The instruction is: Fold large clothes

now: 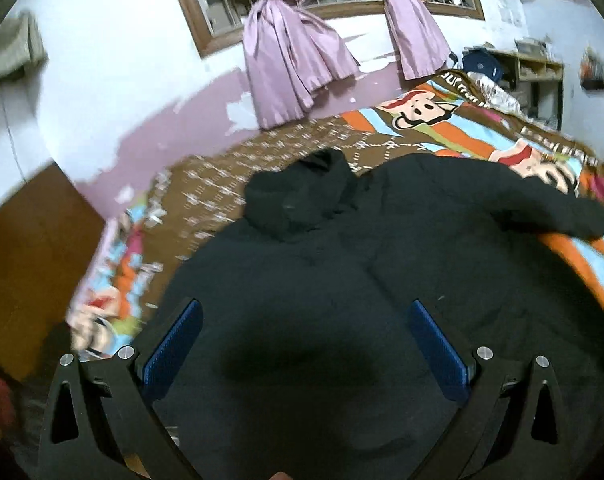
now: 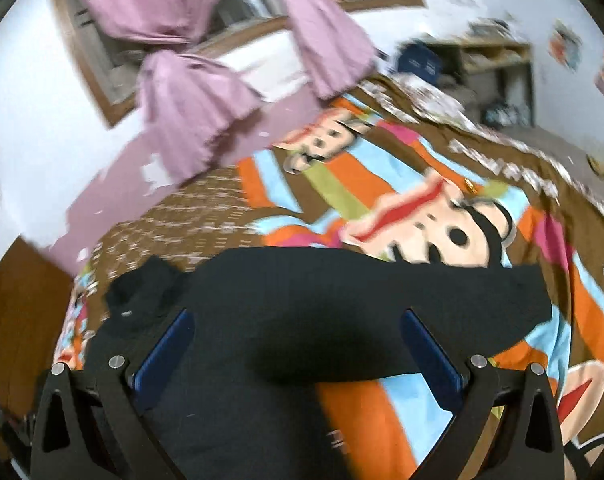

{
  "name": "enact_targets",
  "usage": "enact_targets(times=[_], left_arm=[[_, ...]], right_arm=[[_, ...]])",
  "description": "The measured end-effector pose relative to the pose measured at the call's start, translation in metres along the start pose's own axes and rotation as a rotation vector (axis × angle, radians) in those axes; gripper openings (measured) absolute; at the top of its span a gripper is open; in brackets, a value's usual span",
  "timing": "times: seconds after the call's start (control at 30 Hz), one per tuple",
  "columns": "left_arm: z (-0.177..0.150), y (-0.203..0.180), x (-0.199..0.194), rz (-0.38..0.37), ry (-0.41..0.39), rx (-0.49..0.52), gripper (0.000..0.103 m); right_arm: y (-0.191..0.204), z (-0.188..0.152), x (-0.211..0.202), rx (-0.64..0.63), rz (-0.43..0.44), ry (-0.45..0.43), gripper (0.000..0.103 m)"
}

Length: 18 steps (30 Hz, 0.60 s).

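A large black hooded garment (image 1: 342,264) lies spread on a bed with a colourful cartoon monkey blanket (image 1: 422,116). Its hood (image 1: 297,196) points toward the far wall and one sleeve (image 1: 554,208) stretches to the right. My left gripper (image 1: 306,312) is open above the garment's body, blue pads (image 1: 173,348) wide apart, holding nothing. In the right wrist view the garment (image 2: 302,320) fills the lower middle, with its sleeve (image 2: 482,292) lying across the blanket (image 2: 382,184). My right gripper (image 2: 297,324) is open and empty above the sleeve area.
Pink curtains (image 1: 293,52) hang from a wood-framed window on the far wall. A wooden shelf unit (image 1: 534,76) with a dark blue bag (image 1: 482,64) stands beyond the bed's far right corner. A brown wooden panel (image 1: 25,248) stands at the left of the bed.
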<state>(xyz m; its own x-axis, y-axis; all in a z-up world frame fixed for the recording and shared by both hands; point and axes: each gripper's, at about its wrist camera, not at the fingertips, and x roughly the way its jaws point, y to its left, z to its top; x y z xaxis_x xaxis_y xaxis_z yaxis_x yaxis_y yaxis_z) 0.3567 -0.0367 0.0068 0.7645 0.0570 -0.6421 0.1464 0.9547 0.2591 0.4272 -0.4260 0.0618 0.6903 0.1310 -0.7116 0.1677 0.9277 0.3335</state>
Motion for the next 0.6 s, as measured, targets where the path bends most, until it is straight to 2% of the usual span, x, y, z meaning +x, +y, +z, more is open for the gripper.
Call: enact_targets(times=[0.1,0.2,0.3,0.37,0.47,0.6], left_arm=[[0.005,-0.008,0.031,-0.063,0.05,-0.06,0.101],[0.01,-0.025,0.064,-0.045,0.108,-0.07,0.101],[0.012,-0.04,0.089,-0.095,0.153,-0.097,0.101],[0.015,-0.048,0.102,-0.123,0.173,-0.114,0.101],[0.021,-0.062,0.12,-0.17,0.181,-0.137,0.101],[0.024,-0.083,0.139,-0.239,0.179,-0.155,0.101]], right_arm=[[-0.038,-0.007,0.029,0.076,-0.053,0.048,0.103],[-0.075,-0.024,0.051,0.166,-0.119,0.088,0.103],[-0.113,-0.04,0.065,0.286,-0.149,0.126,0.103],[-0.133,-0.048,0.068,0.367,-0.146,0.136,0.103],[-0.166,-0.058,0.069,0.513,-0.088,0.117,0.103],[-0.195,-0.073,0.077,0.635,-0.083,0.127,0.103]])
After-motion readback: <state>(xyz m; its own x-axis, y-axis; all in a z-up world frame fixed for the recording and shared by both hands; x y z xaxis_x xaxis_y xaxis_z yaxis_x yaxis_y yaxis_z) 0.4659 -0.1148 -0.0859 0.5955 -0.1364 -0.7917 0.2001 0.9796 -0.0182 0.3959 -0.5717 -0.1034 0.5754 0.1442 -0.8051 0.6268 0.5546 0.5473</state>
